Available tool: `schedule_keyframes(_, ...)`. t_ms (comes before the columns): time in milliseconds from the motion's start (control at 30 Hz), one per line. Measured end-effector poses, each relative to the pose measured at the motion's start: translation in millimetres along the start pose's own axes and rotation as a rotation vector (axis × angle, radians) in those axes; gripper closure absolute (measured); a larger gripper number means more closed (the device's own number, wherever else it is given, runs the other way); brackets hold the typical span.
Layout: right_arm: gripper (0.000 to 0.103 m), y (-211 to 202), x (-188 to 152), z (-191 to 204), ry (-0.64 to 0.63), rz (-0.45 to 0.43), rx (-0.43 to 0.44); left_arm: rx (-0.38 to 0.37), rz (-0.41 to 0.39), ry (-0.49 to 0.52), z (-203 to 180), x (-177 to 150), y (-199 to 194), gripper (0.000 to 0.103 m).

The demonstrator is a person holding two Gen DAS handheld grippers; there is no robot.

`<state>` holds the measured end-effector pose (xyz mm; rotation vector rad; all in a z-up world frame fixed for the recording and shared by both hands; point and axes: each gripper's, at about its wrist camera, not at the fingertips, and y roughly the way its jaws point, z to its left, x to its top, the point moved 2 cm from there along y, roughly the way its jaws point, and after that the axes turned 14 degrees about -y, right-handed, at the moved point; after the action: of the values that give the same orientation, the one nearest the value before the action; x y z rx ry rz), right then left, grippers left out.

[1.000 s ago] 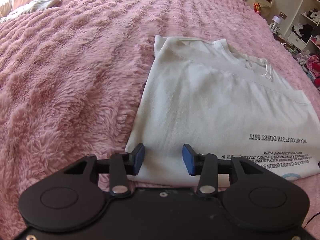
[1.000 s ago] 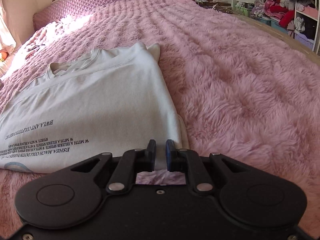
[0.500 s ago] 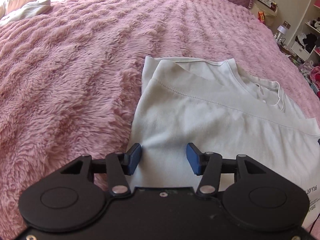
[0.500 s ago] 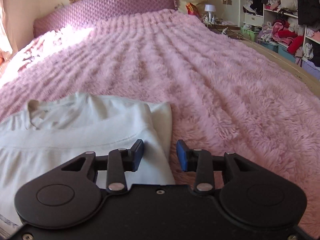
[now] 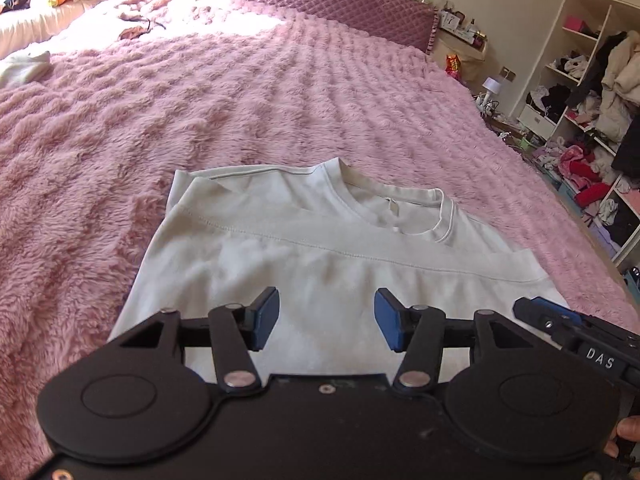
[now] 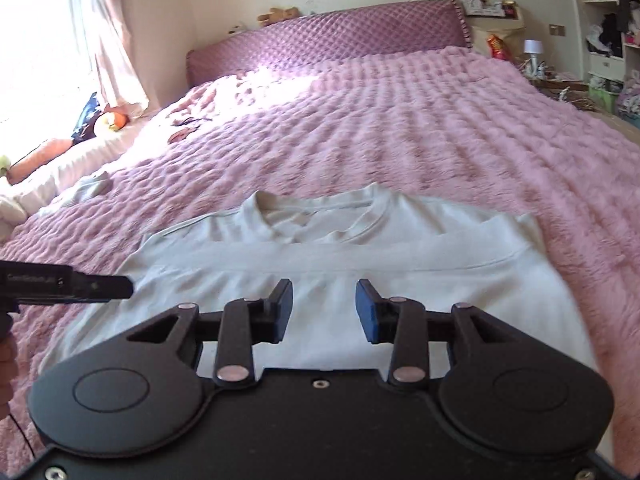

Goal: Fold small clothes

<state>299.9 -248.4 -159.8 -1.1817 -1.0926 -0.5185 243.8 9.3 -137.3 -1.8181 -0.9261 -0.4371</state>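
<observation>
White t-shirt (image 5: pixel 320 264) is lying folded on pink furry blanket (image 5: pixel 200 112) of bed, hem band turned up toward collar (image 6: pixel 320 216). Left tool (image 5: pixel 326 318) is being held above shirt's near half, blue pads apart, nothing gripped; jaws have just been opening. Right tool (image 6: pixel 324 310) is being held likewise over shirt, pads apart, empty; jaws have just been opening. Quilted purple headboard (image 6: pixel 328 36) is showing beyond. Cluttered shelves (image 5: pixel 592 92) are standing beside bed.

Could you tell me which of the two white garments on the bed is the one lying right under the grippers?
The folded white T-shirt with the round neckline, directly ahead of both open grippers. The other white garment lies crumpled far off near the bed's left edge.
</observation>
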Motion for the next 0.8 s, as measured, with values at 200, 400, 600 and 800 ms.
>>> schedule_keyframes(200,0.069,15.8,-27.9,19.8,-0.038,0.095,-0.001,0.023,0.122,0.045,-0.6,-24.6,24.7,0.049)
schedule_keyframes(400,0.070,-20.6,-54.2,-44.9,0.041,0.104,-0.215,-0.017,0.153,-0.075,50.1,-20.8,29.5,0.049)
schedule_keyframes(600,0.071,-40.3,-79.6,-86.7,0.146,0.121,-0.337,-0.007,0.142,-0.031,47.8,-29.8,40.7,0.049)
schedule_keyframes(800,0.066,-52.0,-53.1,-55.9,0.176,0.110,-0.361,0.007,0.093,-0.113,50.2,-12.6,-0.5,0.049)
